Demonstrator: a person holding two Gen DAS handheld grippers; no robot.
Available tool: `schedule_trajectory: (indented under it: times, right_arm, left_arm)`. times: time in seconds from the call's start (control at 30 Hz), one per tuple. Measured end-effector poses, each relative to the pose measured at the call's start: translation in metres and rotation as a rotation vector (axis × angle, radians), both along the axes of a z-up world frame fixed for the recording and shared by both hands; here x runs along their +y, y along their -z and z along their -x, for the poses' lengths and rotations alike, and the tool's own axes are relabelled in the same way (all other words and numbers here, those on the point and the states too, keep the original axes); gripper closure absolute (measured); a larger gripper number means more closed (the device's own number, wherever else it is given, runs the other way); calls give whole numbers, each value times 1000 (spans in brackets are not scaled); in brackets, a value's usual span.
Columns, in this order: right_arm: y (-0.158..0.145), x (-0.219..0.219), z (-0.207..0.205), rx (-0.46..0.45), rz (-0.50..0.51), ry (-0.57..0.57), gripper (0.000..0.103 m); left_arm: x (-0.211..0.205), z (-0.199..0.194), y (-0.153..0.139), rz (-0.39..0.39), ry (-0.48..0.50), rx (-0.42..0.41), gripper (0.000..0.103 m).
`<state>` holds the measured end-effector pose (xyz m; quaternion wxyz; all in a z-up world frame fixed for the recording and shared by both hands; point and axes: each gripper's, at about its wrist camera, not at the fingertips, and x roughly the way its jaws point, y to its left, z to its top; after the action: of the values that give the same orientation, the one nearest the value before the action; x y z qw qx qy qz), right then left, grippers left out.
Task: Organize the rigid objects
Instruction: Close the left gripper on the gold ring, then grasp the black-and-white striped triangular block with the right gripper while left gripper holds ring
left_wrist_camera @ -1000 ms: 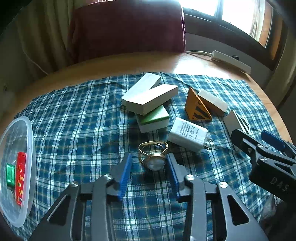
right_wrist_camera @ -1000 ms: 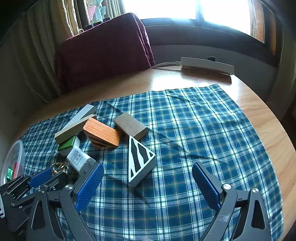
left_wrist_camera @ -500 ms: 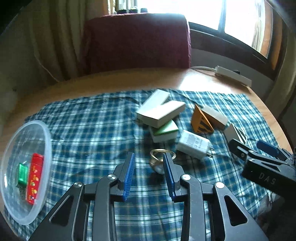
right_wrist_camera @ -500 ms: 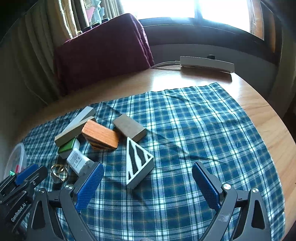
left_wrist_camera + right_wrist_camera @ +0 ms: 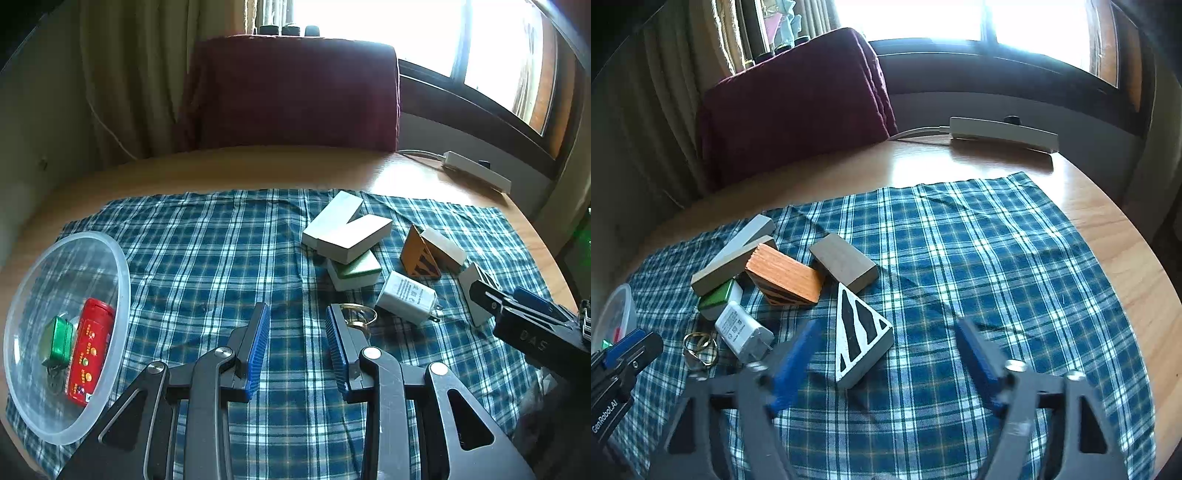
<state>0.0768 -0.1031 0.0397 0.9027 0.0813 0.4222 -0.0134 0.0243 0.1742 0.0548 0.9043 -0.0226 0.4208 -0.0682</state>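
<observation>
your gold ring (image 5: 357, 316) lies flat on the plaid cloth (image 5: 207, 258), just beside the white charger (image 5: 405, 297), whose long axis slants across the cloth with its prongs toward your right tool (image 5: 886, 354). your left tool (image 5: 297, 341) stands parted with nothing between its pads; its right pad (image 5: 336, 347) overlaps the ring's edge, contact unclear. your right tool is spread wide, holding nothing, near the striped wedge (image 5: 860, 341).

"GenRobot.AI" on the left gripper (image 5: 626, 350); "DAS" on the right gripper (image 5: 517, 299).
</observation>
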Motion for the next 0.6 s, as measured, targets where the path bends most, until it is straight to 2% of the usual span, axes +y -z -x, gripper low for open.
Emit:
schedule_trajectory:
  times: [0.03,0.1,0.2,0.27,0.33,0.53,0.6]
  right_arm:
    - [1,1,-1,6,0,-7,42]
    - [5,2,-3,22,-5,-16,59]
    - [6,4,-2,26,-10,-30,70]
    - [6,6,-2,22,-10,-35,71]
    - [6,6,-1,22,-15,-39,71]
    - [8,5,-1,18,-42,-39,71]
    - [10,3,-3,26,-49,-37,65]
  left_arm:
    - [3,1,0,0,2,5,70]
    - [-5,-1,4,-2,6,15,70]
    - [-12,-4,9,-6,21,33,70]
    - [-14,-6,13,-9,31,46,69]
    - [-17,-8,16,-14,31,54,61]
    - [-29,-17,25,15,54,99,46]
    - [-31,-17,24,16,55,101,43]
